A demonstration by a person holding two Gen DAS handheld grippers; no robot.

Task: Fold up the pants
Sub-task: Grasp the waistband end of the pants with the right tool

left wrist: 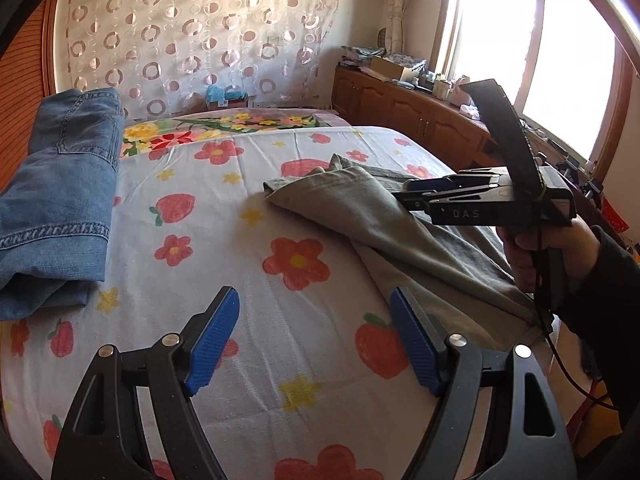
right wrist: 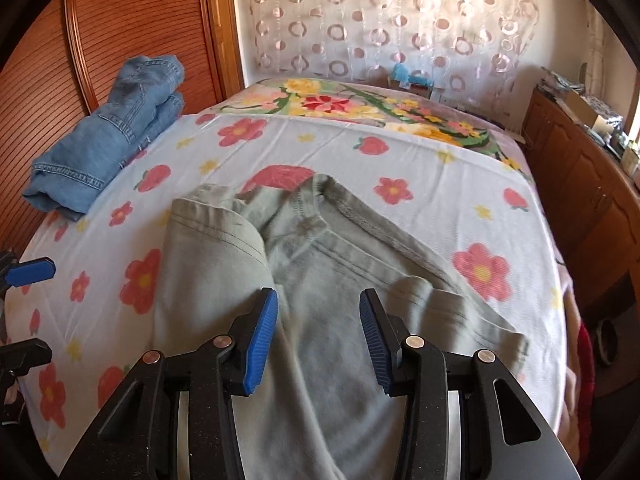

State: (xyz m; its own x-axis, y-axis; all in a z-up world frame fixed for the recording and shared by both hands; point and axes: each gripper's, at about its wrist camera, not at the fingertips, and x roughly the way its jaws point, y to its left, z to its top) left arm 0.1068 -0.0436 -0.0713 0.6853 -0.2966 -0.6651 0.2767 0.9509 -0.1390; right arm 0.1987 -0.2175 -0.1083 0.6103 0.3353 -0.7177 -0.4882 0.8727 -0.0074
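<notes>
My right gripper [right wrist: 319, 336] hangs with jaws apart over the grey pants [right wrist: 320, 280], whose near end is cut off. My left gripper [left wrist: 314, 340], also apart, hovers over bare bedsheet [left wrist: 224, 248]. Folded jeans [right wrist: 108, 136] lie farther back.

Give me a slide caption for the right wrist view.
Open right gripper above grey-green pants on the flowered bedsheet, folded jeans aside.

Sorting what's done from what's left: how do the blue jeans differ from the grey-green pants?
The blue jeans are denim, folded into a compact stack near the bed's far-left edge by the wardrobe. The grey-green pants are plain, only partly folded, spread loosely mid-bed under the open right gripper. Both lie on the flowered sheet.
</notes>
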